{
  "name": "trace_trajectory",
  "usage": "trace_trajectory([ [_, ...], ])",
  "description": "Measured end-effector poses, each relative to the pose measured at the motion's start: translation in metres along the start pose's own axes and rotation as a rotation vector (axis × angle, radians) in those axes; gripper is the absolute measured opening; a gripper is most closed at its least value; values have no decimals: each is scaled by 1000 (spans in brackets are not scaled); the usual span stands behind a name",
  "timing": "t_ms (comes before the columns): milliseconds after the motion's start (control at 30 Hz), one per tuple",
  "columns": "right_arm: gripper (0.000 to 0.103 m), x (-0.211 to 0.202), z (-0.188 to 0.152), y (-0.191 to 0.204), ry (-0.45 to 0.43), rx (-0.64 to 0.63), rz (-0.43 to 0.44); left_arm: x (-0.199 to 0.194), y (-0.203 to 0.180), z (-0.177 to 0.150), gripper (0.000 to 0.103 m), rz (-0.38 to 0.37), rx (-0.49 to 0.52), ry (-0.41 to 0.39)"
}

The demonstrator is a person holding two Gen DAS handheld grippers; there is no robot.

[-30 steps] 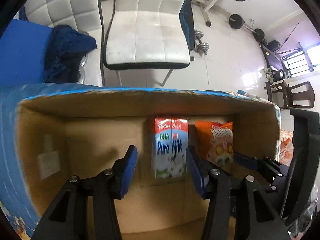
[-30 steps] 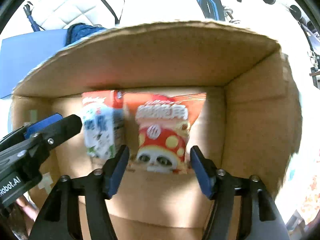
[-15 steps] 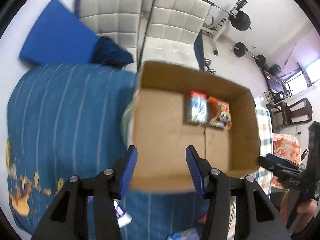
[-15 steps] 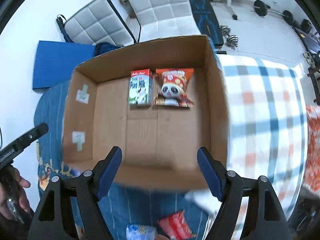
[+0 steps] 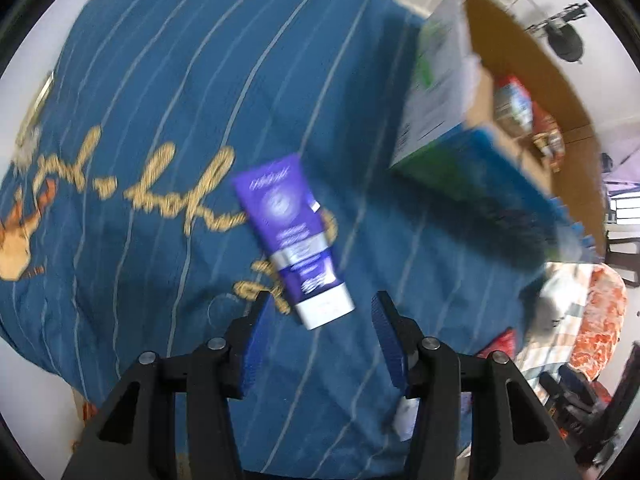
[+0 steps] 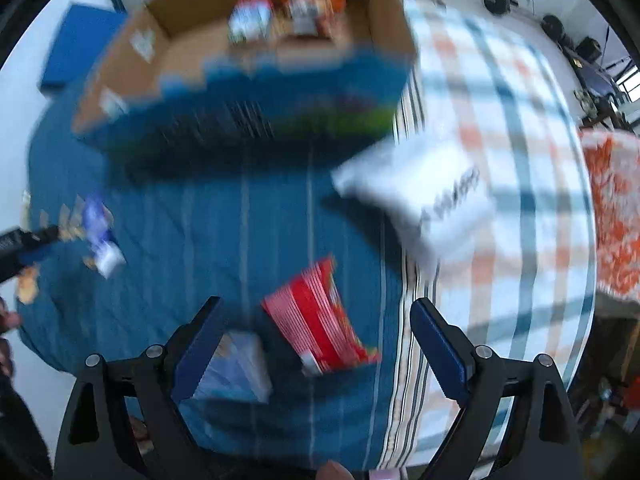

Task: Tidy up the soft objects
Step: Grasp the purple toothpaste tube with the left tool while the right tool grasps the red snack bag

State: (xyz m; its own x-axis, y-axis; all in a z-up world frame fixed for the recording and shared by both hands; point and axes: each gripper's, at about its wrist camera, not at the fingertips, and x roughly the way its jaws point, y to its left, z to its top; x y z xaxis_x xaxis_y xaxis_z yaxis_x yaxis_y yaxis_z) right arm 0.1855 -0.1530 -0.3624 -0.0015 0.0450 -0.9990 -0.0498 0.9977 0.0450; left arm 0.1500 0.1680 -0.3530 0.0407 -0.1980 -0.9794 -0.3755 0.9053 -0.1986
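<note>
Blue quilted bedspread [image 5: 168,92] with pale stripes and gold stitching fills the near side, a checked blanket [image 6: 516,168] to its right, and the cardboard box [image 6: 384,20] sits at the far end. Two packs are already lined up inside it against the far wall: a milk carton [image 6: 248,20] and an orange snack bag [image 6: 310,12]. So a start is made, but plenty is left out here. Left gripper [image 5: 318,340] hangs over a purple squeeze tube [image 5: 290,232], glossy and flat, jaws set narrow with nothing between them. Right gripper [image 6: 316,344] is spreading its jaws wide and empty above a crinkly red striped packet [image 6: 316,320]; just left of that lies a pale blue pack [image 6: 236,368], blurred, possibly another carton. Further right, a puffy white pillow bag [image 6: 424,204] straddles the blankets' seam.
</note>
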Motion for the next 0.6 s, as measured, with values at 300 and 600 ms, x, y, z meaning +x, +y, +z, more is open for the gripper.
trace_trajectory([
  [300, 94, 83, -25, -5, 150, 21, -61, 48, 13, 9, 48, -19, -114, 94],
  [600, 94, 110, -21, 2, 217, 40, -61, 89, 4, 21, 59, 44, -121, 146],
])
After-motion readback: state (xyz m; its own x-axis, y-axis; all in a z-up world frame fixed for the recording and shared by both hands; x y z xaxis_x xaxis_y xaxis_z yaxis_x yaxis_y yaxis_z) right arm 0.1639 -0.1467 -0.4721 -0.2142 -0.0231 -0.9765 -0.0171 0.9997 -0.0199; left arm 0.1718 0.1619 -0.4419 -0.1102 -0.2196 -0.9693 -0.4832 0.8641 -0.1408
